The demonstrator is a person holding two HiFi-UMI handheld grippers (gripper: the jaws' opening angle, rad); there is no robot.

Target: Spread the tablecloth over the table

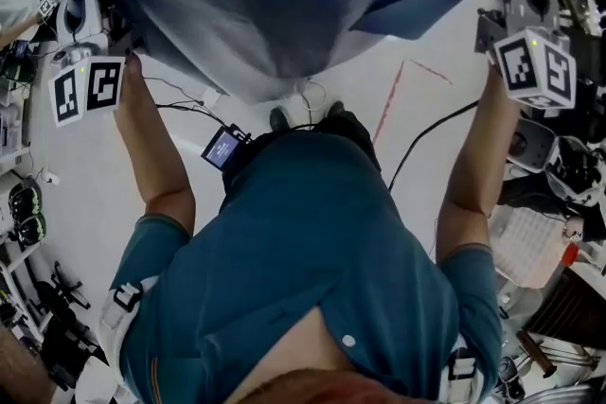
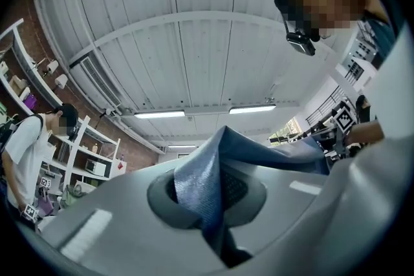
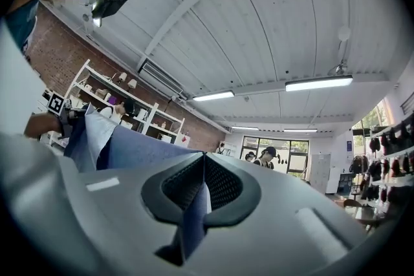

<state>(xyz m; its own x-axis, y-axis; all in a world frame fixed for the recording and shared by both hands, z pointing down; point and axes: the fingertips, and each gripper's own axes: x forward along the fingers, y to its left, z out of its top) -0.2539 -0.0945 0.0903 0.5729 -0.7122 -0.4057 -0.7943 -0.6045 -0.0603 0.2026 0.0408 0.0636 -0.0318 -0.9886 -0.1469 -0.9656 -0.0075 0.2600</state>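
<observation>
L tongs (image 2: pixel 208 202) & R tongs (image 3: pixel 196 200) each clamped shut on blue tablecloth (image 1: pixel 265 5) edge; cloth hangs betw. them, sagging mid.

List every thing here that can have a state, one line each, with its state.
tablecloth: held up in the air, hanging in folds between both tools, not spread flat.
left tool: shut on the tablecloth.
right tool: shut on the tablecloth.
waist screen: lit.
ceiling lights: on.
</observation>
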